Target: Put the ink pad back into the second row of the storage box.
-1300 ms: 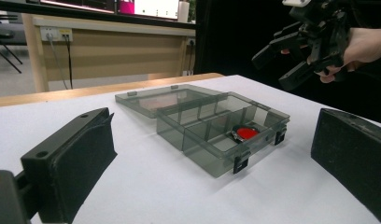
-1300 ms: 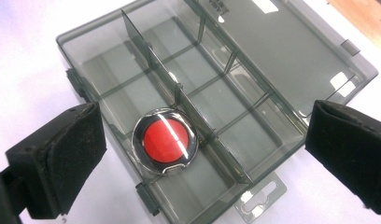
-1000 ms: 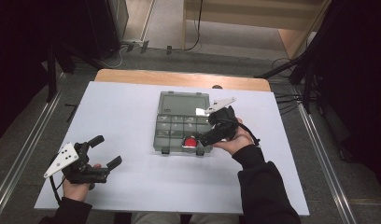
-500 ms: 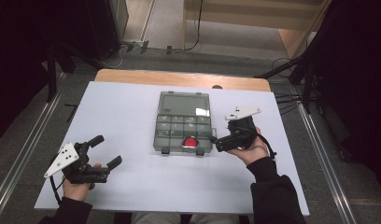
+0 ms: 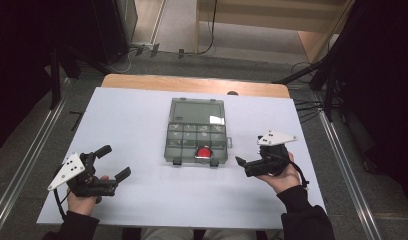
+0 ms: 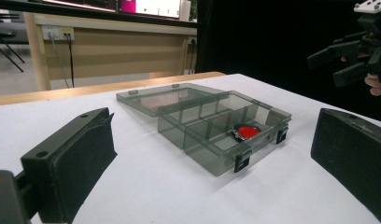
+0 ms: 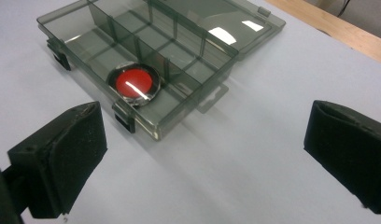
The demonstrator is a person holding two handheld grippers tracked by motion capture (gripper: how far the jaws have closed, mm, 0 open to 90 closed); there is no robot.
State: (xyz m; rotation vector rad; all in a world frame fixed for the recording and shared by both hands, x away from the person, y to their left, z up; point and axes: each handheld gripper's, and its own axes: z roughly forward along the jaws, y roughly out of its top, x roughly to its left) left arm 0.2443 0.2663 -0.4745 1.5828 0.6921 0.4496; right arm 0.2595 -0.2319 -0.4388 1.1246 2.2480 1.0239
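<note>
- The white table [image 5: 142,120] carries my whole scene: a smoky-grey compartment box [image 5: 196,134] at its centre, lid laid flat open behind it toward the wooden far edge.
- My right gripper [image 5: 249,165] has pulled back from over the box in the last second and now sits beside it on the right, jaws spread wide and holding nothing. I read that as a drop just completed.
- My left gripper [image 5: 114,162] has not shifted at the near left corner, well apart from the box, its jaws likewise parted and empty.
- A round red disc [image 7: 135,83] with a shiny rim lies in a front-row compartment, close to one of the two front latches.
- I can read no brand, label or writing on the box, disc or grippers.
</note>
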